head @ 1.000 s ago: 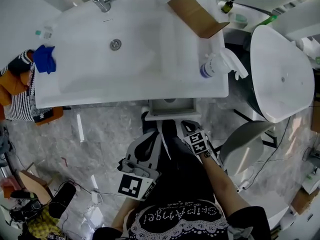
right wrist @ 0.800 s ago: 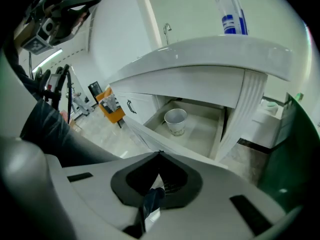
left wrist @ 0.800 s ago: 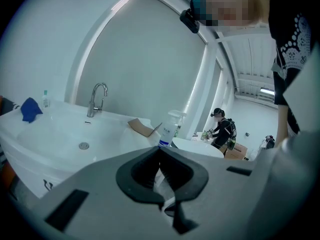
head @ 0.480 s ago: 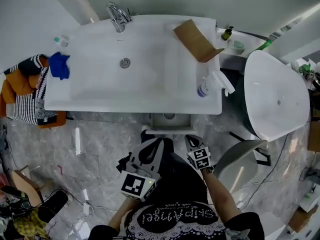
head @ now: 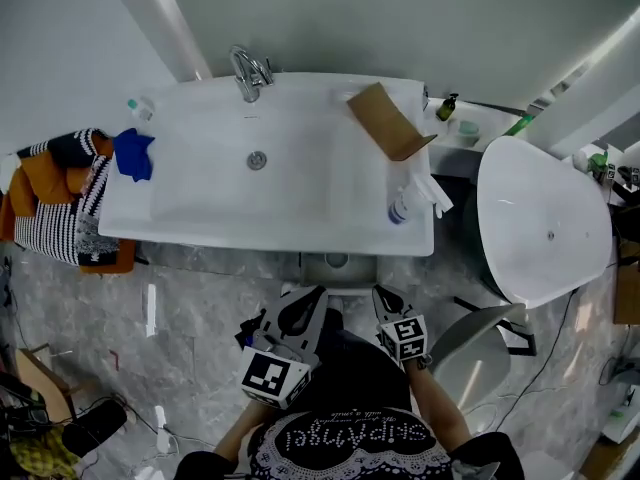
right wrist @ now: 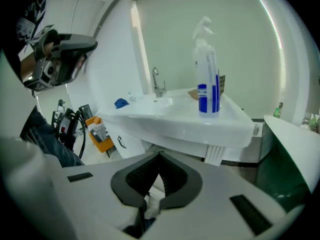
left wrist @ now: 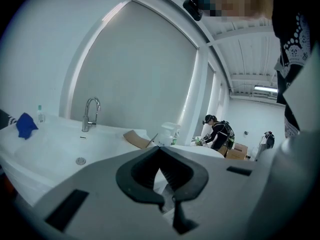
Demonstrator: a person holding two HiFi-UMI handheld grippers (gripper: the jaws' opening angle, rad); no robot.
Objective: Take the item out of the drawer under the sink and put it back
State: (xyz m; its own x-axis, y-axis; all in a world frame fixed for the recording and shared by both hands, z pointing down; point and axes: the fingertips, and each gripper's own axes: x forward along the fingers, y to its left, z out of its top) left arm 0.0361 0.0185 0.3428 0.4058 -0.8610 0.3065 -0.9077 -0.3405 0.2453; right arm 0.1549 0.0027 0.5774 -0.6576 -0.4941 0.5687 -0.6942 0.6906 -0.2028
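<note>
Sink point(head: 200, 183) first: it fills the middle of the head view, and I place everything else from it. Just under the sink's front edge a grey, box-shaped part shows, which I take to be the drawer point(head: 338, 264). I cannot tell whether it is pushed fully home.

I hold my left gripper point(left wrist: 168, 203) in front of the sink and well clear of it, jaws pressed together on nothing. My right gripper point(right wrist: 150, 204) sits beside it, equally far from the sink, and is also closed and empty. On the sink's right-hand rim stands a spray bottle point(head: 400, 208), which neither gripper touches.

The item itself shows in no view. With both grippers empty, I judge it is inside the drawer, either already returned or not yet fetched, and these pictures cannot say which.
</note>
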